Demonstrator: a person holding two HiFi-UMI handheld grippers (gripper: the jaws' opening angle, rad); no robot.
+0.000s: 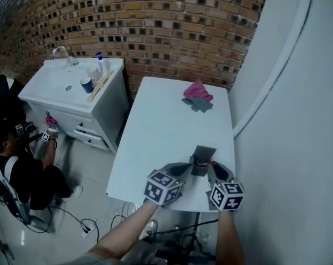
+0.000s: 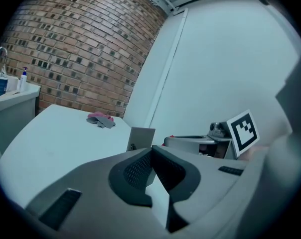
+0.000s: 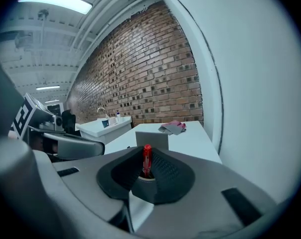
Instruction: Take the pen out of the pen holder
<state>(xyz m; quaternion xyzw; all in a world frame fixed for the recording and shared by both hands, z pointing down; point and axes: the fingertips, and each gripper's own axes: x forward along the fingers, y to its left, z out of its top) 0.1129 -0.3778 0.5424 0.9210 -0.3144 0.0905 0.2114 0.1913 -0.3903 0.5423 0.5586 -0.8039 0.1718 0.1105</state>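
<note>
Right gripper [image 3: 146,172]: angled slightly downward, jaws clenched on an upright red pen [image 3: 147,158]. Left gripper [image 2: 151,151]: tips pressed together with nothing seen between them, just beside the left face of the grey pen holder [image 1: 203,154]. Both forearms enter from below and converge at the near edge of the white table [image 1: 155,126]. Far end: pink-and-grey cloth [image 1: 198,97]. Left of table: washbasin cabinet [image 1: 73,90], seated person [image 1: 23,167]. Behind: brick wall [image 1: 155,21]

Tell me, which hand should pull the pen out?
Right. The right gripper already has its jaws closed on the red pen, which stands just in front of the holder. The left gripper sits beside the holder with its jaws together and nothing in them.
</note>
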